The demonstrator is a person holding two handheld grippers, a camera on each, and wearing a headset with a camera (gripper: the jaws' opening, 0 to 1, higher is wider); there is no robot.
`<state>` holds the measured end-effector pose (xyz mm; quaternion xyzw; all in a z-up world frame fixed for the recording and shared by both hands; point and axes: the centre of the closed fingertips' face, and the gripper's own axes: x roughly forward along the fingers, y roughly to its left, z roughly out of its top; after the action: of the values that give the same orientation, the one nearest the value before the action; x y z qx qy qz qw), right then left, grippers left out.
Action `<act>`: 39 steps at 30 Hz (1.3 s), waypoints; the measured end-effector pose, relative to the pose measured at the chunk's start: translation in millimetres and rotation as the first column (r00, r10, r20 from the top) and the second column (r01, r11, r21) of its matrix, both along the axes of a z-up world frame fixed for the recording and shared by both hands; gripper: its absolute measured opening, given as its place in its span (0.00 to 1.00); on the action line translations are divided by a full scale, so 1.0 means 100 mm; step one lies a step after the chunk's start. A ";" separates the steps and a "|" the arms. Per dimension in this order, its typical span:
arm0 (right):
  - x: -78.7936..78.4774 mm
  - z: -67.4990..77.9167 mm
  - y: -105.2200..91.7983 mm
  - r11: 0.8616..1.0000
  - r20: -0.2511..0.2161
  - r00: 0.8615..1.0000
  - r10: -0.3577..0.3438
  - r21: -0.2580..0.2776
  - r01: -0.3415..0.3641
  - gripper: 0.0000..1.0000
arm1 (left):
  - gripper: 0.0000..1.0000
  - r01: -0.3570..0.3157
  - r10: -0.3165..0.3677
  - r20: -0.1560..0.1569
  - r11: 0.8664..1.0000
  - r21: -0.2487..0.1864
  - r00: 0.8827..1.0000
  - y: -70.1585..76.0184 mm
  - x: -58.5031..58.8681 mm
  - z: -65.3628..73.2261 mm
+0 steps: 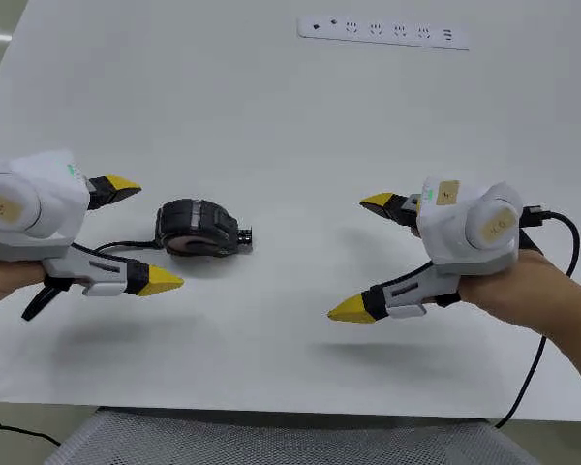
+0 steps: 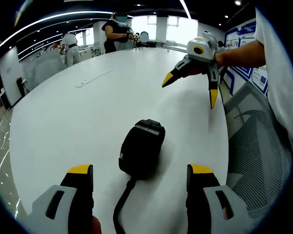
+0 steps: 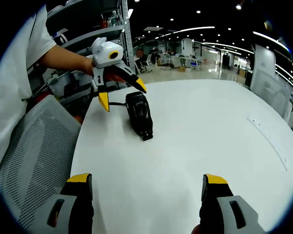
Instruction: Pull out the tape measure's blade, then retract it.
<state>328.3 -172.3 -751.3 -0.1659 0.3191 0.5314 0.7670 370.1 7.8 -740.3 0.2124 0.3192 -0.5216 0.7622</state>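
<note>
A black tape measure (image 1: 198, 229) lies on a white table (image 1: 271, 116) just ahead of the left gripper (image 1: 158, 233), whose jaws are spread and empty; the right gripper (image 1: 349, 257), also spread, is well apart, and a loosely clamped case could slide when tugged.

Bare tabletop (image 1: 290, 116) around the tape measure (image 1: 196, 229), a black cord (image 1: 126, 245) at its left, power strip (image 1: 382, 31) well behind.
</note>
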 end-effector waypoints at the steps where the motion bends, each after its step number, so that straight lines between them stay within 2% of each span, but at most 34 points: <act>1: 0.00 0.00 0.00 1.000 0.000 1.000 0.001 -0.001 -0.001 0.92 | 0.73 0.007 -0.007 -0.002 1.000 0.003 1.000 -0.01 0.00 -0.01; 5: 0.03 0.00 0.01 1.000 0.000 1.000 0.002 -0.001 -0.002 0.92 | 0.70 0.030 -0.030 -0.001 0.999 0.023 1.000 -0.03 0.03 -0.04; 9: 0.04 -0.01 0.01 1.000 0.001 1.000 0.001 0.000 -0.001 0.92 | 0.62 0.064 -0.064 -0.003 0.997 0.040 0.998 -0.05 0.03 -0.07; 19: 0.04 -0.03 0.01 1.000 -0.005 1.000 -0.002 0.000 0.002 0.91 | 0.49 0.114 -0.113 -0.029 0.992 0.059 0.993 -0.09 0.03 -0.16; 25: 0.04 -0.03 0.03 1.000 -0.007 1.000 0.000 0.003 0.000 0.91 | 0.40 0.140 -0.139 -0.020 0.988 0.070 0.990 -0.12 0.04 -0.20; 27: 0.03 -0.03 0.04 1.000 -0.007 1.000 0.001 0.003 -0.001 0.91 | 0.39 0.142 -0.140 -0.028 0.988 0.065 0.990 -0.13 0.03 -0.21; 29: 0.03 -0.04 0.04 1.000 -0.008 1.000 0.003 0.002 -0.003 0.91 | 0.38 0.149 -0.148 -0.014 0.986 0.073 0.989 -0.14 0.05 -0.22; 33: 0.02 -0.06 0.05 1.000 -0.012 1.000 0.008 0.001 -0.008 0.91 | 0.32 0.160 -0.159 -0.016 0.984 0.076 0.987 -0.14 0.04 -0.24; 38: 0.02 -0.05 0.06 1.000 -0.012 1.000 0.009 0.003 -0.009 0.91 | 0.27 0.166 -0.167 0.001 0.982 0.086 0.986 -0.13 0.07 -0.25; 39: 0.02 -0.05 0.07 1.000 -0.012 1.000 0.009 0.004 -0.009 0.90 | 0.28 0.167 -0.167 -0.005 0.982 0.085 0.986 -0.13 0.07 -0.26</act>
<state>330.4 -165.6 -756.1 -0.1625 0.3218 0.5367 0.7629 377.0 -5.6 -765.8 0.2715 0.3213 -0.5693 0.7064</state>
